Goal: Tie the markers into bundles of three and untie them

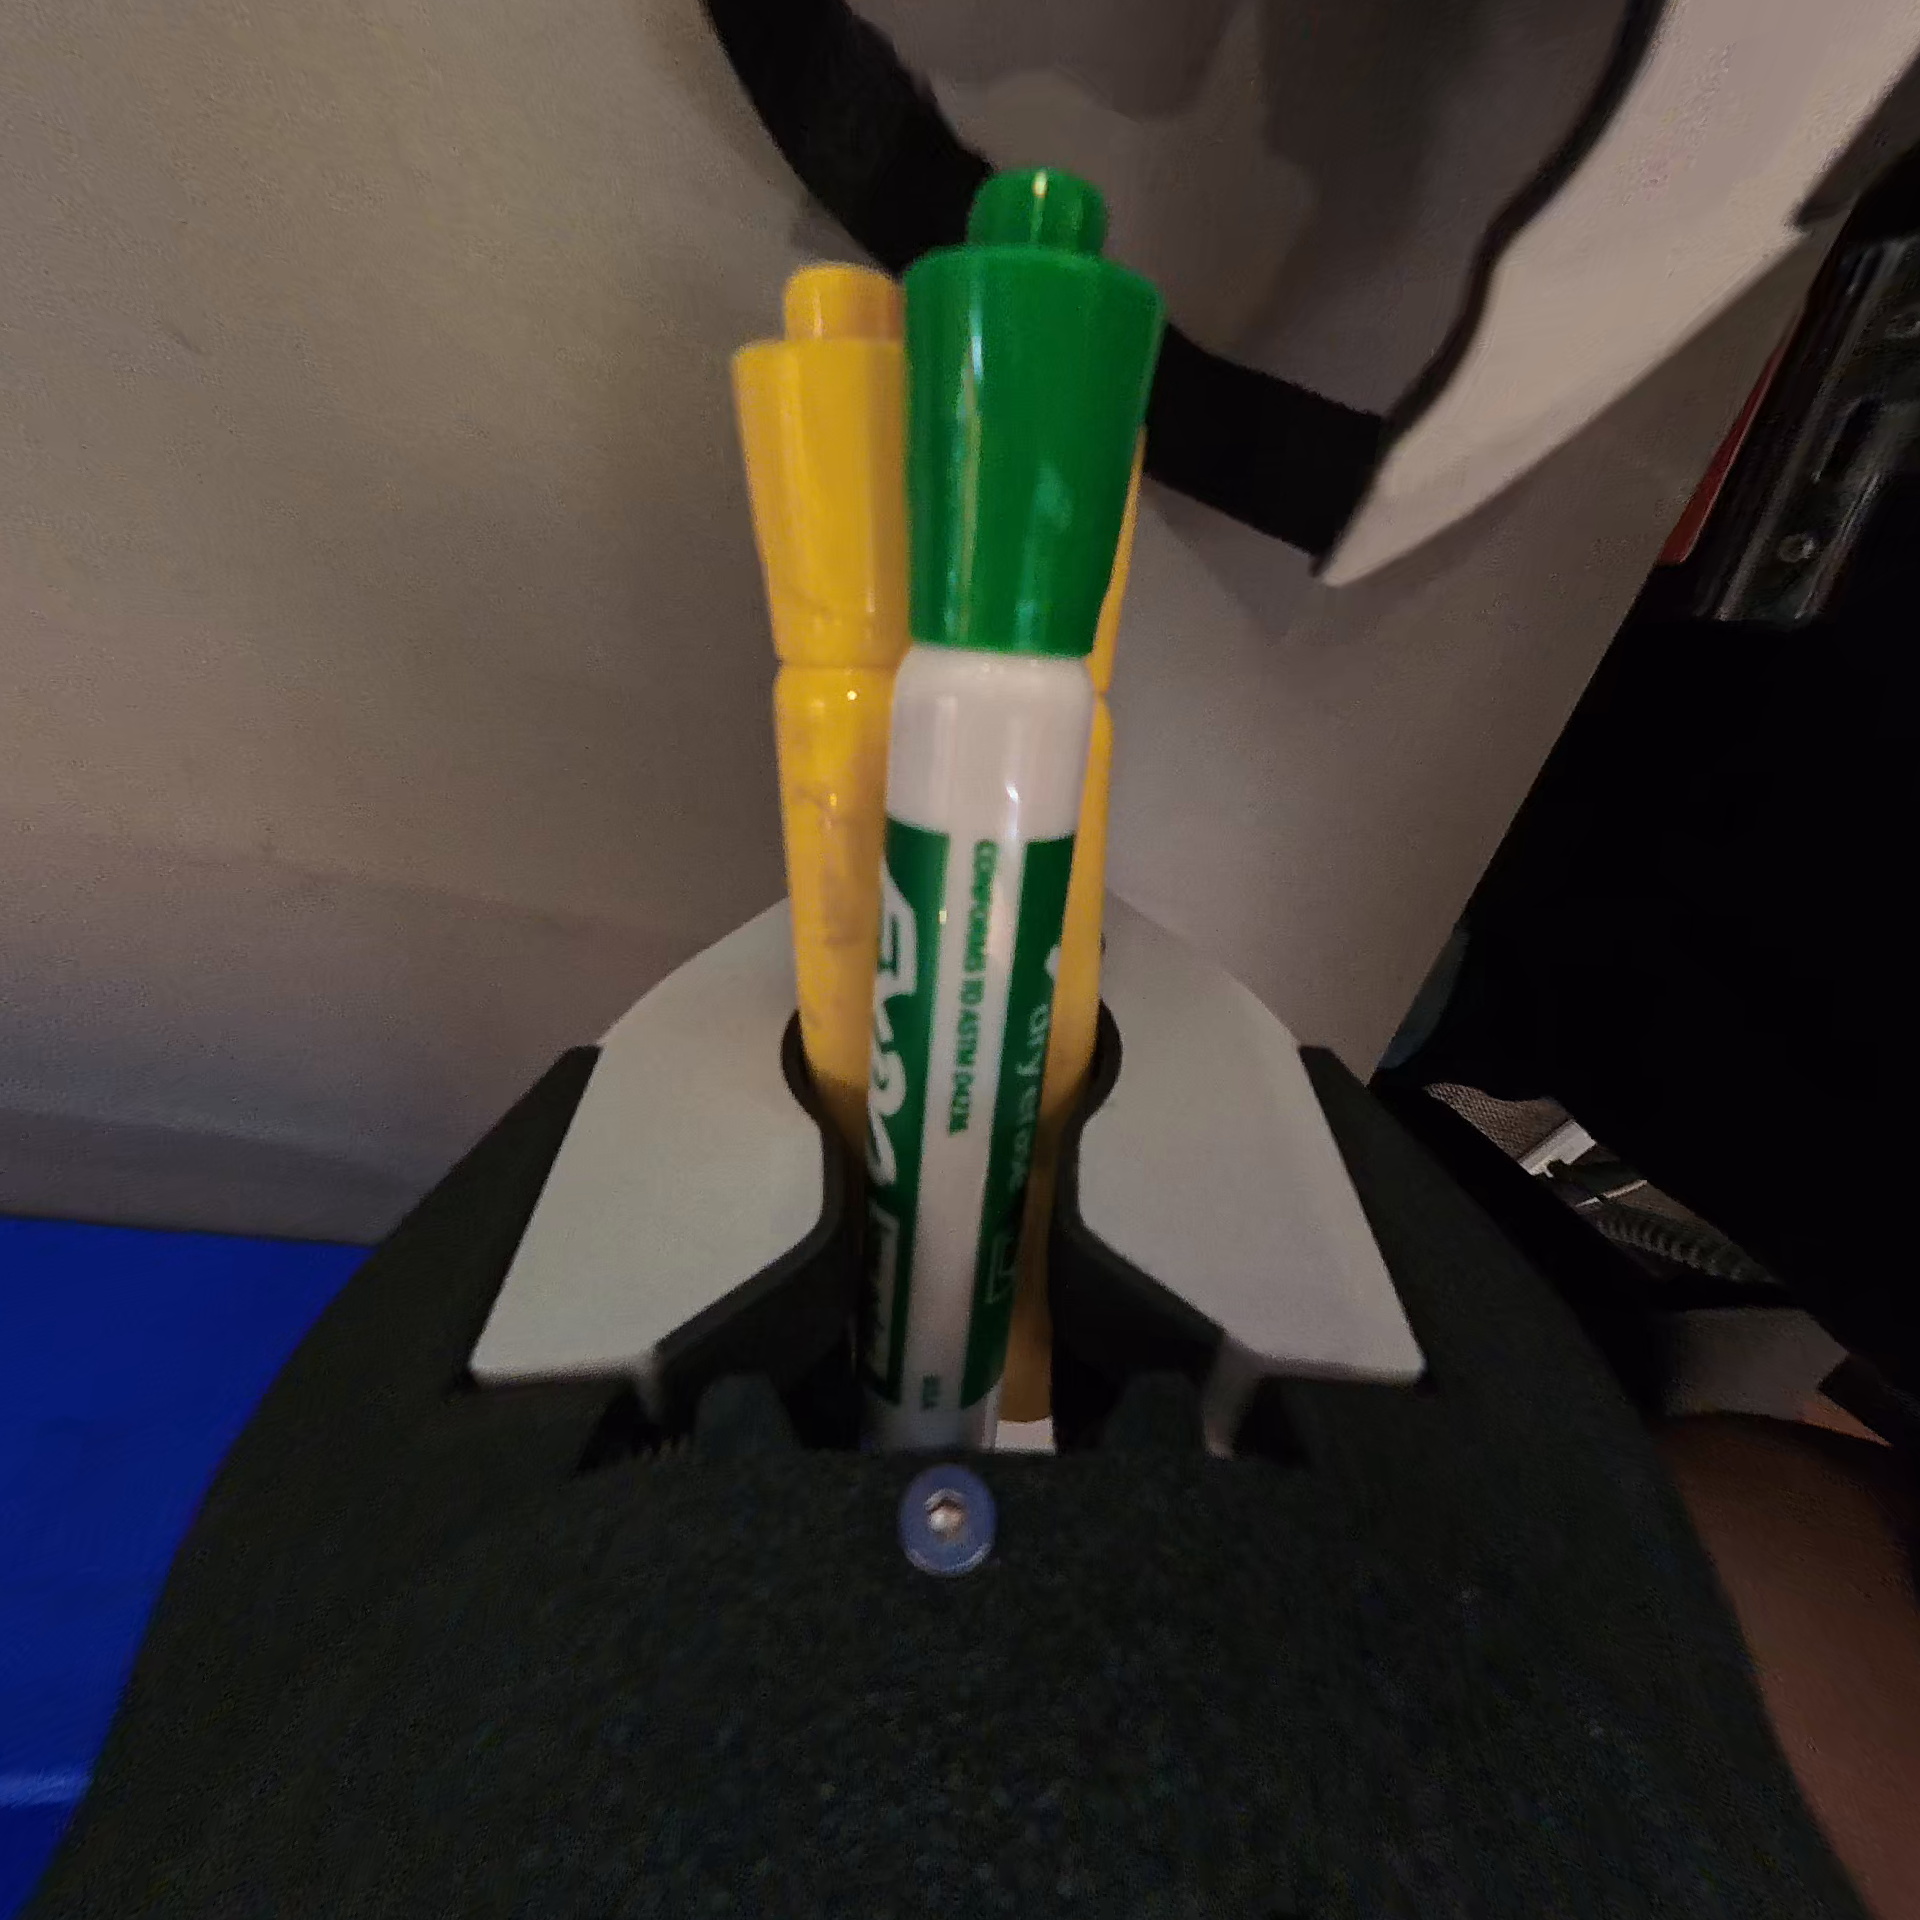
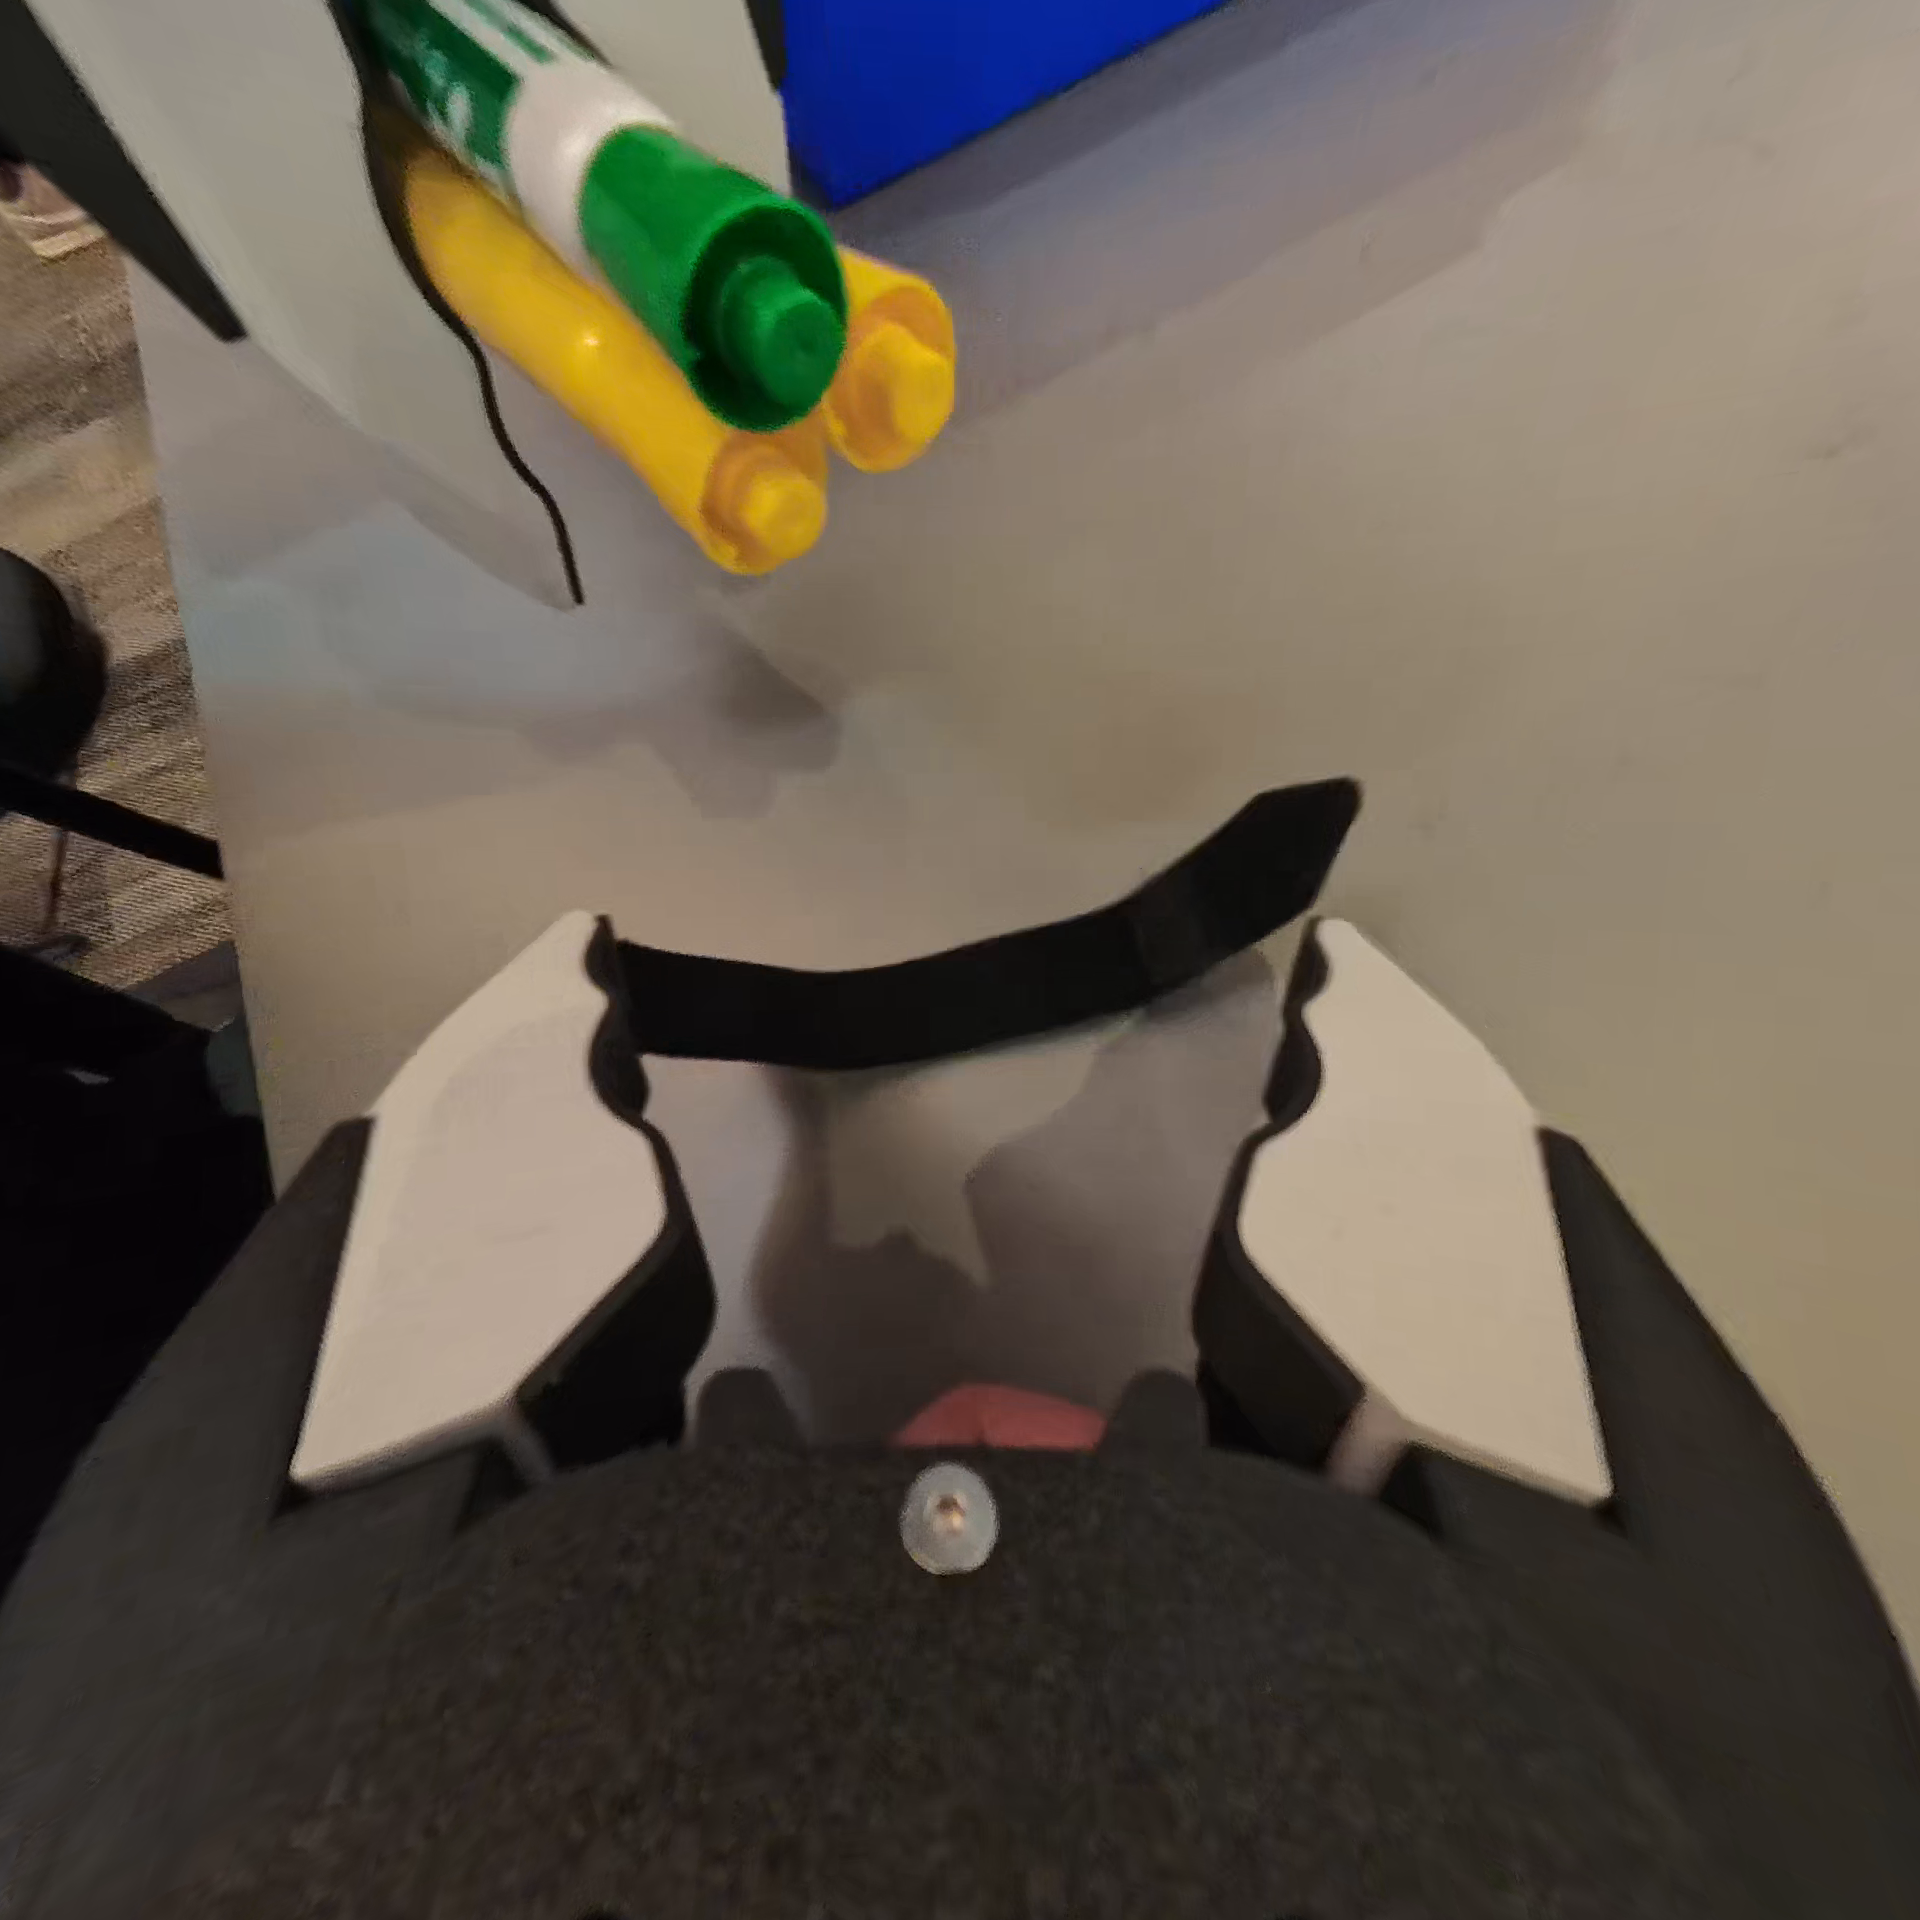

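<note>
My left gripper point(image 1: 951, 935) is shut on three markers held side by side: a green-capped marker point(image 1: 1023, 468) in front, a yellow marker point(image 1: 826, 499) to its left, and a second yellow one point(image 1: 1107, 644) mostly hidden behind it. Their caps point forward over the white table. In the right wrist view the same bundle shows at the upper left: the green marker point(image 2: 665, 218) and two yellow markers point(image 2: 582, 353) point(image 2: 899, 364). My right gripper point(image 2: 961, 930) is open. A black strap point(image 2: 883, 1008) touches its left fingertip and spans the gap. The strap point(image 1: 1247, 436) also shows beyond the caps.
The white table point(image 2: 1455, 520) lies under both grippers. A blue box point(image 2: 966, 83) stands at its far side and also shows low left in the left wrist view point(image 1: 156, 1455). The table's left edge drops to carpet point(image 2: 62, 520). Dark equipment point(image 1: 1662, 935) sits at the right.
</note>
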